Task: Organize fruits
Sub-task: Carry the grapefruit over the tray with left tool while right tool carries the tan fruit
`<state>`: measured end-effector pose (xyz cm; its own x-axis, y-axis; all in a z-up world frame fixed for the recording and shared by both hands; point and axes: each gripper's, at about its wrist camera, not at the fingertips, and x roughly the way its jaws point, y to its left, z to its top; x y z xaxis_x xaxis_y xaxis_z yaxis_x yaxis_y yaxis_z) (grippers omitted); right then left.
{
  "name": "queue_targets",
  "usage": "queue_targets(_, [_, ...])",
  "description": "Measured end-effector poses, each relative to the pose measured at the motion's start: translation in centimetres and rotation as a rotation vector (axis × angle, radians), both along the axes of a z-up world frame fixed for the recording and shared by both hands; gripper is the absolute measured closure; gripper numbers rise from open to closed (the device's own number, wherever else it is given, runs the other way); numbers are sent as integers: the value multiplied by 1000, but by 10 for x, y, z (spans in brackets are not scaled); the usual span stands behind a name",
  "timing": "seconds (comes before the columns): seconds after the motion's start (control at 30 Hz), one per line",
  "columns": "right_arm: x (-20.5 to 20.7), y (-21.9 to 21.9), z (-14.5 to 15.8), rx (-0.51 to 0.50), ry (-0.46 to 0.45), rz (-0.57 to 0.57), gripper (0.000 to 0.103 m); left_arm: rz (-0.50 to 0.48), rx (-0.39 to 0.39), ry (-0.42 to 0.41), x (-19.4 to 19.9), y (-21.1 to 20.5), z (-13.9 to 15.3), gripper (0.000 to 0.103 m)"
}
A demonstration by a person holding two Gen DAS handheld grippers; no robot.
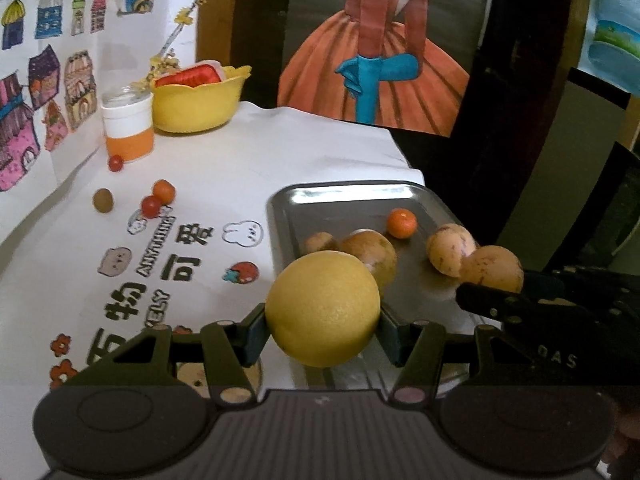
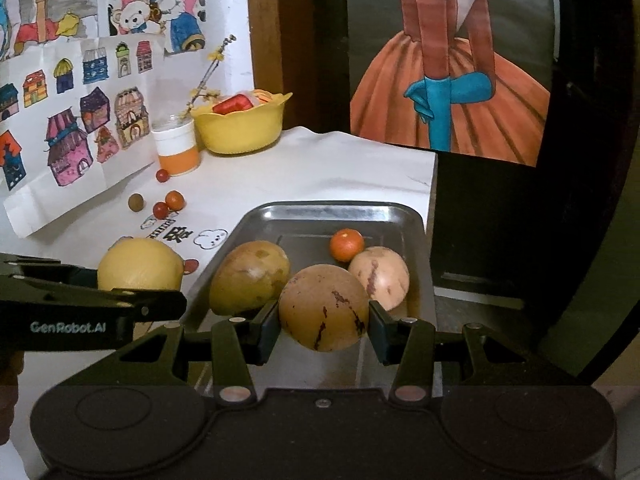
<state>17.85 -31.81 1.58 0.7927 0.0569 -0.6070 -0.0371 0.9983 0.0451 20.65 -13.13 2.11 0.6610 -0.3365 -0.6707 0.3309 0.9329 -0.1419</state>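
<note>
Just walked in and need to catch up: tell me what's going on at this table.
A person is sorting fruit with a handheld tool in each hand. The left tool is shut on a yellow lemon near the left edge of the metal tray. The right tool is shut on a round speckled fruit over the tray, which already holds a mango-like fruit, a small orange and a pale streaked fruit. Several small fruits lie loose on the white tablecloth.

Black claw (image 2: 324,330) w/ round rivets, "GenRobot.AI" lettering.
</note>
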Motion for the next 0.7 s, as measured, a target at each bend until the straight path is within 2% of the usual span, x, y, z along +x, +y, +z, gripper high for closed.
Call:
queue_targets(0.4, [-1, -13, -7, 11, 16, -39, 55, -63, -5, 15, -6, -17, -13, 42])
queue_targets(0.7, [-1, -15, -13, 20, 29, -51, 55, -65, -5, 22, -10, -20, -23, 42])
